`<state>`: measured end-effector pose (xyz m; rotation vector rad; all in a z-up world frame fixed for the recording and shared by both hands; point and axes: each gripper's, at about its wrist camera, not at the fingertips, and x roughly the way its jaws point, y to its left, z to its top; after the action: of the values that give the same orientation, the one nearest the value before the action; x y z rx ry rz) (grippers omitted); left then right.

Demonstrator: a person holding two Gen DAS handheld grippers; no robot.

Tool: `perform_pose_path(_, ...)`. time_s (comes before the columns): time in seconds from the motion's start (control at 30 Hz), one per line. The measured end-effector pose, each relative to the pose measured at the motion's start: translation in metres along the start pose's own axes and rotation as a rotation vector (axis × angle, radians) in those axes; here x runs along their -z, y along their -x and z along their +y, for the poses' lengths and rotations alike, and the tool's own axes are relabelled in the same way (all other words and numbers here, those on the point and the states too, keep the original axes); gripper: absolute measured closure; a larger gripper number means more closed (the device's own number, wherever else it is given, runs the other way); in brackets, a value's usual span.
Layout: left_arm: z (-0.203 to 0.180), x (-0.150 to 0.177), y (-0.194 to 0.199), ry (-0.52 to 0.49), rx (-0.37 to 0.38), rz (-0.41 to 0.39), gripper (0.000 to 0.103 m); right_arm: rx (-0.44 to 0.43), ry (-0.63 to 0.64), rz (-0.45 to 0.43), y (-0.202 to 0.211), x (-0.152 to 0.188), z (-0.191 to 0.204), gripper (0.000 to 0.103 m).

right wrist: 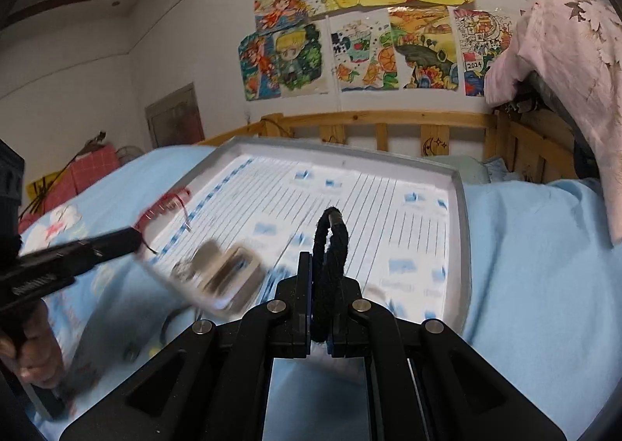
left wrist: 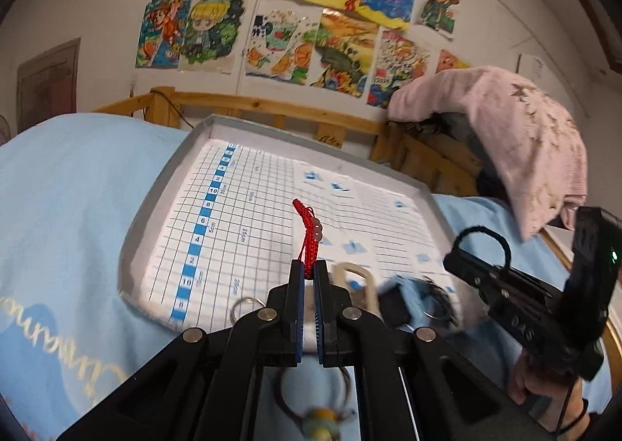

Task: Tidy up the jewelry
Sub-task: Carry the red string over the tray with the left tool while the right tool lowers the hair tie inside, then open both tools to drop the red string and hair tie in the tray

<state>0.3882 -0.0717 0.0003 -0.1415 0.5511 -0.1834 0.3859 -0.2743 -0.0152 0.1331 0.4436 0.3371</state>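
The left gripper (left wrist: 310, 270) pinches the red bracelet (left wrist: 307, 231); the right gripper (right wrist: 325, 277) pinches the black hair tie (right wrist: 330, 246) — both above the tray (left wrist: 163, 184), toward 12 o'clock. Keep squeezing tight — lower slowly.

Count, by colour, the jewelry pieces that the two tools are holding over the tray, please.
Red: 1, the braided bracelet, pinched in the left tool.
Black: 1, the cord loop, pinched in the right tool.
Total: 2
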Motion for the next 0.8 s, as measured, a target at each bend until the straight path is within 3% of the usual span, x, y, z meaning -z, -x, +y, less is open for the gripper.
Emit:
perform_pose_path(0.3, 0.008, 0.006, -0.036, 0.054, -0.038, 0.089, 0.098, 0.041, 0.021, 0.104, -0.04, 0.007, -0.001, 0.094)
perform_pose_path(0.33, 0.008, 0.008, -0.035, 0.058, -0.041, 0.088, 0.098, 0.048, 0.016, 0.109, -0.041, 0.007, -0.002, 0.084)
perform_pose_path(0.37, 0.009, 0.009, -0.036, 0.062, -0.043, 0.089, 0.098, 0.047, 0.01, 0.107, -0.041, 0.007, -0.003, 0.063)
perform_pose_path(0.43, 0.011, 0.01, -0.036, 0.075, -0.04, 0.096, 0.098, 0.049, -0.003, 0.086, -0.037, 0.006, -0.005, 0.048)
perform_pose_path(0.6, 0.016, 0.011, -0.027, 0.101, -0.038, 0.071, 0.098, 0.077, -0.038, 0.057, -0.029, 0.005, -0.011, 0.048)
perform_pose_path(0.7, 0.014, 0.01, -0.021, 0.091, -0.038, 0.061, 0.088, 0.095, -0.05, 0.021, -0.023, 0.003, -0.013, 0.044)
perform_pose_path(0.8, 0.01, 0.009, -0.009, 0.07, -0.048, 0.024, 0.058, 0.107, -0.058, -0.027, -0.013, 0.0, -0.013, 0.037)
